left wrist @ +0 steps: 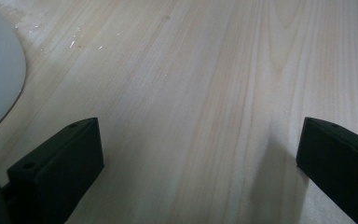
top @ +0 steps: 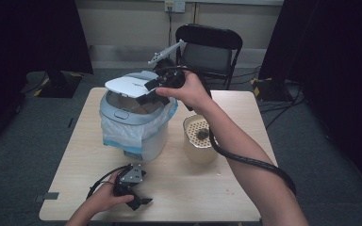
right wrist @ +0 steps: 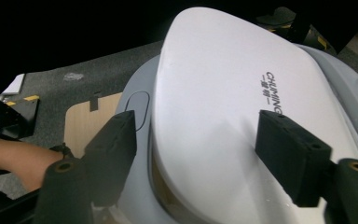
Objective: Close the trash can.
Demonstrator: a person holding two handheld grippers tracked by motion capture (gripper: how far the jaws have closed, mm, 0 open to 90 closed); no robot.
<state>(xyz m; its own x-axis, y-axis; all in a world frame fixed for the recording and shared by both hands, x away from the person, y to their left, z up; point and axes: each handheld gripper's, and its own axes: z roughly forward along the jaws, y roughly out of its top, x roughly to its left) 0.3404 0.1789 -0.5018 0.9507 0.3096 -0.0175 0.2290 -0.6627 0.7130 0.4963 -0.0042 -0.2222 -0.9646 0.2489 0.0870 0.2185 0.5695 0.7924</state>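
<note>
A grey-white bin (top: 143, 141) with a plastic bag liner (top: 114, 130) stands on the far left part of the wooden table (top: 188, 188). Its white lid (top: 126, 85) is tilted up, leaving a gap over the rim. My right gripper (top: 152, 92) is at the lid's right edge, held by a hand. In the right gripper view the gripper (right wrist: 200, 154) is open, its jaws spread wide over the lid (right wrist: 223, 88), which is marked CHUMING. My left gripper (top: 140, 201) lies low near the front edge, open over bare wood (left wrist: 200, 149).
A beige pot (top: 200, 151) with a perforated insert stands right of the bin, under my right forearm. A black folding chair (top: 210, 47) is behind the table. The bin's white side (left wrist: 0, 70) shows in a corner of the left gripper view. Cables trail from both grippers.
</note>
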